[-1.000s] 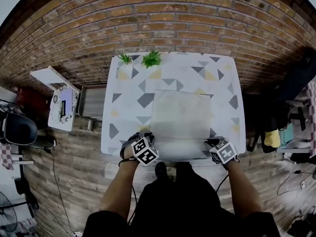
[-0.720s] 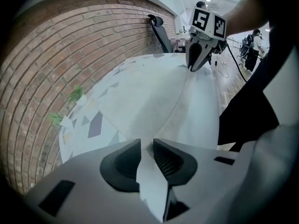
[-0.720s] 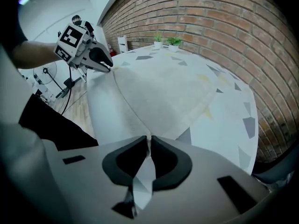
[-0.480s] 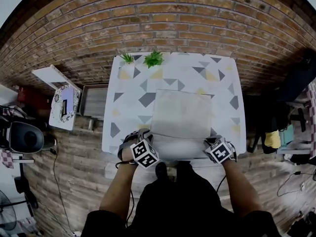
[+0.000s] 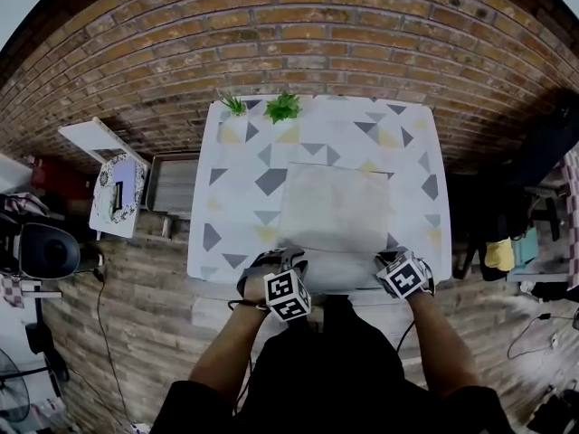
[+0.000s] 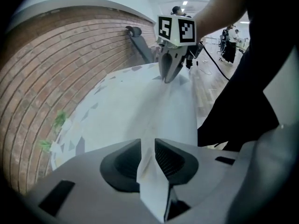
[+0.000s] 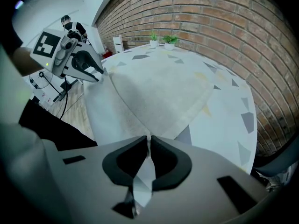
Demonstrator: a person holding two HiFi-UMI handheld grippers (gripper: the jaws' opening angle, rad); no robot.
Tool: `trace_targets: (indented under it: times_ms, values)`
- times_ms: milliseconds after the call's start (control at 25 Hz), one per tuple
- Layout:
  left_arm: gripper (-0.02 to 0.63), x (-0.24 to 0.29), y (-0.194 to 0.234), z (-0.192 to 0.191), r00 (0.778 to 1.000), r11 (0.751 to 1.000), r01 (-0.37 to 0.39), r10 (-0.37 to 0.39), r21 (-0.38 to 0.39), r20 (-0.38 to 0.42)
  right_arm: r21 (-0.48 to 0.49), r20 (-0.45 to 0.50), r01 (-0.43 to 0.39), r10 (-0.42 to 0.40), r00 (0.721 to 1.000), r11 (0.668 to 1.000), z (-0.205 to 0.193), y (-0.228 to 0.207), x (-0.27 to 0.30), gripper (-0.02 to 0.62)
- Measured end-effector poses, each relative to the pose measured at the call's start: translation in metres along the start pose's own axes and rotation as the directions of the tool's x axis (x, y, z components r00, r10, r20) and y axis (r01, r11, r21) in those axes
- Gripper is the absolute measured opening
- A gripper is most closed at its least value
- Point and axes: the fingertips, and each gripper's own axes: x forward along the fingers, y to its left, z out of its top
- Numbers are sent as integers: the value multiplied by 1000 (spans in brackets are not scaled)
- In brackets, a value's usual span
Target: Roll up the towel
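Note:
A pale grey towel (image 5: 333, 208) lies flat on the patterned table (image 5: 237, 181), with its near edge lifted. My left gripper (image 5: 288, 264) holds that edge near its left end; a fold of cloth (image 6: 148, 158) fills the gap between the pads. Its jaws have just been opening, with the cloth still between them. My right gripper (image 5: 391, 262) pinches the near right corner, cloth (image 7: 145, 171) running between its pads; its jaws have just been closing. The left gripper view shows the right gripper (image 6: 168, 74) across the taut edge. In the right gripper view the left gripper (image 7: 96, 72) shows likewise.
Two small potted plants (image 5: 282, 107) (image 5: 232, 105) stand at the table's far left edge. A white side stand (image 5: 113, 193) and a grey crate (image 5: 172, 186) sit left of the table. A black chair (image 5: 41, 251) is further left. The brick wall is behind.
My left gripper has slid to the right along the towel's near edge, taking the cloth with it. The right gripper has stayed at the near right corner.

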Motion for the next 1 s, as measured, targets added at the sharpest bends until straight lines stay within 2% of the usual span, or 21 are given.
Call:
trace_targets:
  times_ms: [120, 240, 360, 480, 640, 760, 1000]
  values:
    - [101, 19, -12, 3, 999, 999, 35, -35, 17, -14, -13, 12, 14, -14, 1000, 1000, 1, -1, 2, 44]
    - [101, 30, -13, -1, 999, 999, 33, -32, 17, -37, -26, 16, 47, -47, 999, 999, -1, -4, 0, 82]
    - [101, 32, -13, -2, 998, 999, 52, -52, -1, -36, -45, 42, 81, -79, 996, 996, 2, -5, -9, 111]
    - [98, 31, -15, -1, 996, 996, 81, -82, -32, -32, -78, 93, 97, -90, 992, 992, 11, 1, -20, 112]
    - [87, 29, -12, 1, 993, 994, 107, -108, -36, -38, -203, 151, 78, -47, 987, 976, 32, 30, -25, 112]
    - [84, 30, -13, 1, 990, 990, 132, -134, -39, -38, -309, 132, 38, 3, 991, 950, 38, 55, -13, 112]
    - [77, 28, -13, 3, 986, 986, 161, -163, -40, -37, -342, 62, -18, 42, 997, 939, 32, 66, 17, 119]
